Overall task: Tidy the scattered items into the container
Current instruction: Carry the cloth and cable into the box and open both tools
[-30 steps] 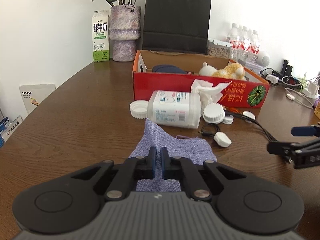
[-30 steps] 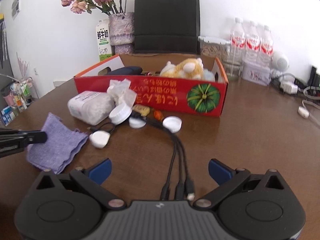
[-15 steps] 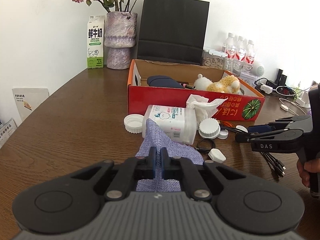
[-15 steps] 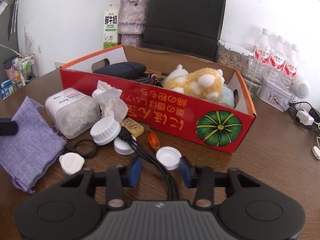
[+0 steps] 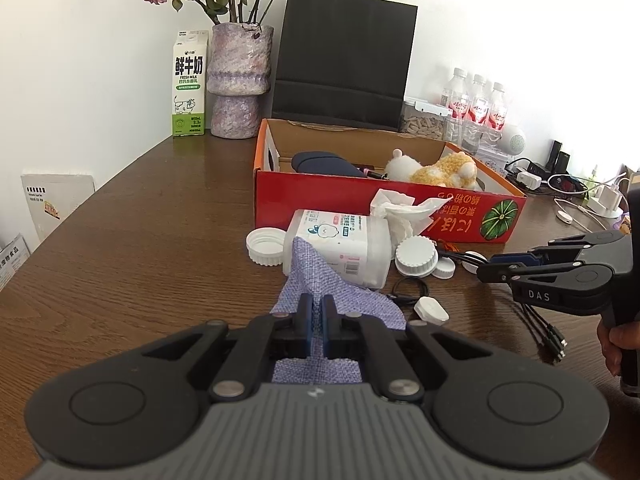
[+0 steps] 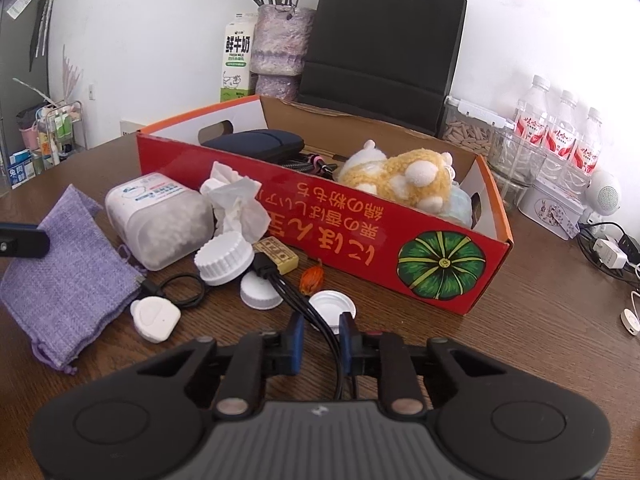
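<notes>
A: Wooden table [image 5: 132,240] against a white wall; red cardboard box [image 6: 360,240] sits mid-table with its top open. Entry: what is held?

B: Left gripper [image 5: 317,320] is clamped tight on the purple cloth pouch [image 5: 320,280]. One corner of the pouch lifts toward the plastic jar [image 5: 340,248], the rest trails on the table. Judged: gripped near one edge so it can be carried clear of the clutter.

A: Right side?

B: Right gripper [image 6: 322,338] straddles the black cables [image 6: 316,316]. Its jaws have just been closing, and the cables run between them. A narrow gap shows beside the strands, so I cannot tell if the pads press yet.

A: Where do the cables lie?

B: On the table in front of the box, leading from a black plug [image 6: 264,266] beside the large white lid [image 6: 224,260]. Small white caps [image 6: 332,306] lie just beside them.

A: Box contents?

B: A plush toy [image 6: 400,176] and a dark case [image 6: 256,142] are already inside. Outside remain the jar, a crumpled tissue [image 6: 236,200], lids, a small white gadget [image 6: 154,318] and a looped cord [image 6: 180,292].

A: Background?

B: Black paper bag [image 5: 344,52], vase of flowers [image 5: 240,80], milk carton [image 5: 190,84], water bottles [image 6: 560,132] behind.
</notes>
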Demonstrator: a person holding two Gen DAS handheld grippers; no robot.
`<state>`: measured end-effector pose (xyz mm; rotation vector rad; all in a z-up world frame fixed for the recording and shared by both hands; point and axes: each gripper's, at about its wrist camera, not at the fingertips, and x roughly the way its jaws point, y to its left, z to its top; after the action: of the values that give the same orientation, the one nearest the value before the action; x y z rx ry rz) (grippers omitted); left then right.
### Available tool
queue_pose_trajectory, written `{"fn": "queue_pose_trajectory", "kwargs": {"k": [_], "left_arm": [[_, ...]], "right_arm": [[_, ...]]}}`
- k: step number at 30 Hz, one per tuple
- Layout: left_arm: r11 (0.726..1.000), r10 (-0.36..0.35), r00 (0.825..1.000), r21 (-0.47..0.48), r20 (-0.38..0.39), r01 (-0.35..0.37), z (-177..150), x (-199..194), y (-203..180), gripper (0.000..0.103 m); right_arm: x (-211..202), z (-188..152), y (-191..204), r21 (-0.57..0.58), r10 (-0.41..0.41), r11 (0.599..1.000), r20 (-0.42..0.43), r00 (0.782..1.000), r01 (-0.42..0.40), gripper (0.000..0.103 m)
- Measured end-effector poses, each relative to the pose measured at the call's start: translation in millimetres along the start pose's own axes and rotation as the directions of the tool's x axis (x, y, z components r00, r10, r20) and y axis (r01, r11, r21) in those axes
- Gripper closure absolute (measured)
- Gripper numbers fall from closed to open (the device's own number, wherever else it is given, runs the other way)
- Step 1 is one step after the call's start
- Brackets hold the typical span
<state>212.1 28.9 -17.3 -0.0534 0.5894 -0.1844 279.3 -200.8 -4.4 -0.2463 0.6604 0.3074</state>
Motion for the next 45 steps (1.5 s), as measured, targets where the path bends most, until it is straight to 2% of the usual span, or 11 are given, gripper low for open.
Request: {"fn": "queue_pose_trajectory", "kwargs": {"k": [9, 21, 29, 37, 45], "left_arm": [[1.000, 0.001, 1.000, 0.001, 0.024, -0.001, 0, -11, -1, 0.098], [1.000, -0.010, 0.995, 0.023, 0.098, 0.008, 11, -34, -5, 0.098], [0.999, -0.026, 0.987, 0.038, 0.156, 0.020, 28, -47, -8, 0.098], [0.996, -0.064, 0.969, 0.072, 0.240, 0.048, 65, -53, -17, 0.098], [0.993, -0.097, 0.944, 0.092, 0.314, 0.071, 115, -40, -24, 0.098]], "right_arm": [[-20, -4, 2, -0.014, 0.049, 0.999, 0.021, 0.999, -0.049, 0.099], [-58, -2, 0, 0.021, 0.063, 0.998, 0.112, 0.992, -0.066, 0.099], [-78, 11, -3, 0.023, 0.054, 0.998, 0.185, 0.981, -0.060, 0.102], [-100, 39, -8, 0.006, 0.027, 1.000, 0.287, 0.958, -0.030, 0.102], [-103, 98, -24, 0.016, -0.003, 1.000, 0.389, 0.921, -0.003, 0.102]]}}
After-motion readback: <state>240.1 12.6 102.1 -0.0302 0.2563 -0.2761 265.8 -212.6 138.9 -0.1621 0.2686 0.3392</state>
